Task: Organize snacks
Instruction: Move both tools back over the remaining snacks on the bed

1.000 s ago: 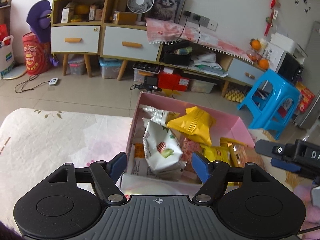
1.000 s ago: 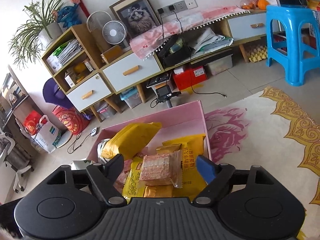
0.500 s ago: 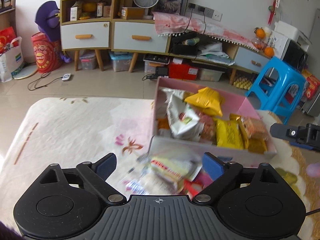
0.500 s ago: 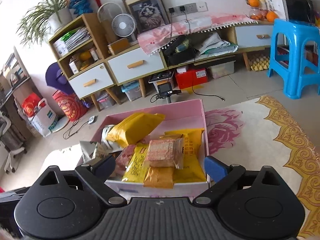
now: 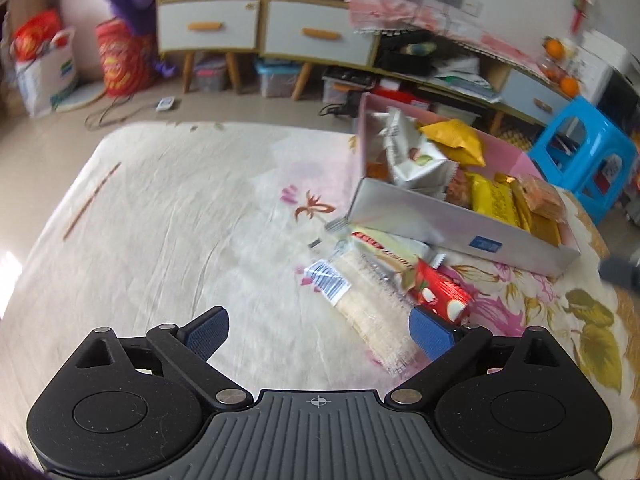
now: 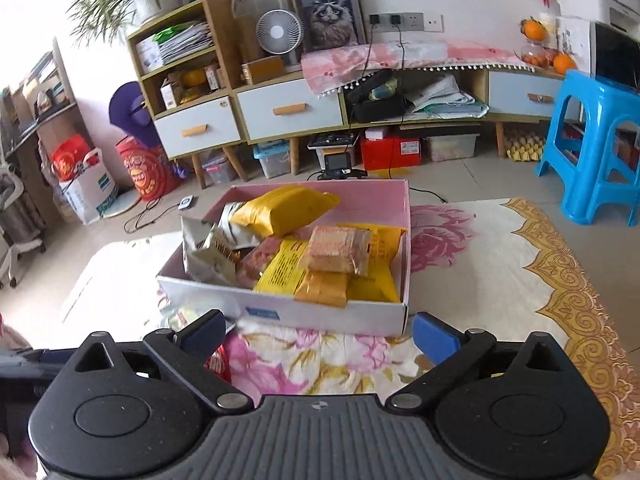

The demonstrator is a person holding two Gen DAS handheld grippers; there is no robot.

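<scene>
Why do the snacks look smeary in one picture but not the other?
Left wrist view: the loose snack packets and shelves are smeared by motion blur. Right wrist view: the pink box looks sharp, though the fisheye lens bends the room's edges.

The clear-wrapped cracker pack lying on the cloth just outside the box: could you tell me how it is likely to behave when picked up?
The clear-wrapped cracker pack looks long and flat, so it is probably light yet may sag if gripped at one end. Its glossy film could be slippery between the pads. The crackers inside seem fragile, so a hard squeeze might break them. One side is tucked under the red snack pack, which may shift with it.
</scene>
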